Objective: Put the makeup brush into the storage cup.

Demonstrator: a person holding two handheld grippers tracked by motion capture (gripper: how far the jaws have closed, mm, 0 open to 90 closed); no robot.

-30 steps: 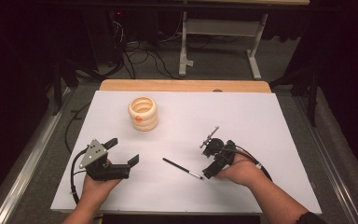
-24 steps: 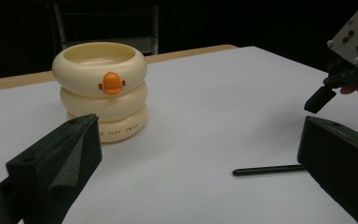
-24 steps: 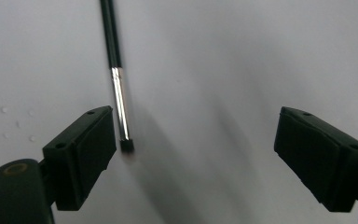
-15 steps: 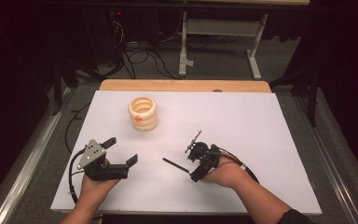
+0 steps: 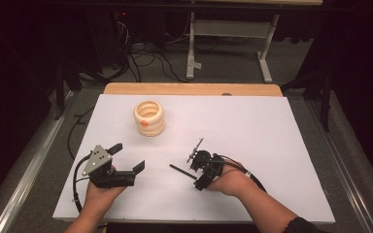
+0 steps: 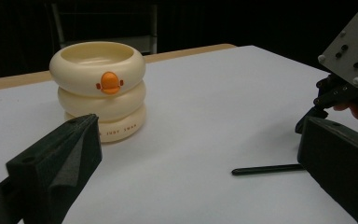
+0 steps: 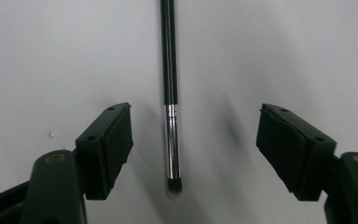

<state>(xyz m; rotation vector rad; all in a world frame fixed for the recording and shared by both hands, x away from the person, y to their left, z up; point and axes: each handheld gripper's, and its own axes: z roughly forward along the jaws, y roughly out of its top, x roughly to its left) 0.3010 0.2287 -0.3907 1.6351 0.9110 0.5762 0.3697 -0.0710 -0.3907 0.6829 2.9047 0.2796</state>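
Looking across the white sheet (image 5: 272, 141) that covers the table, I see wide bare room on the right half and toward the far wooden edge (image 5: 189, 89), while my hands work close to the near edge. My right gripper (image 7: 179, 140) points down over a thin black brush (image 7: 169, 60) lying flat on the sheet; its jaws have just been closing and stand one on each side of the silver ferrule and short bristle tip, neither pad touching it (a clear gap shows on both sides). From above, that brush (image 5: 182, 171) lies between my two hands, its handle running left from the right gripper (image 5: 200, 171). My left gripper (image 5: 130, 158) rests near the front left, jaws wide apart with nothing between them, aimed at the cream stacked-ring duck cup (image 6: 98, 88), which stands upright well apart from it.
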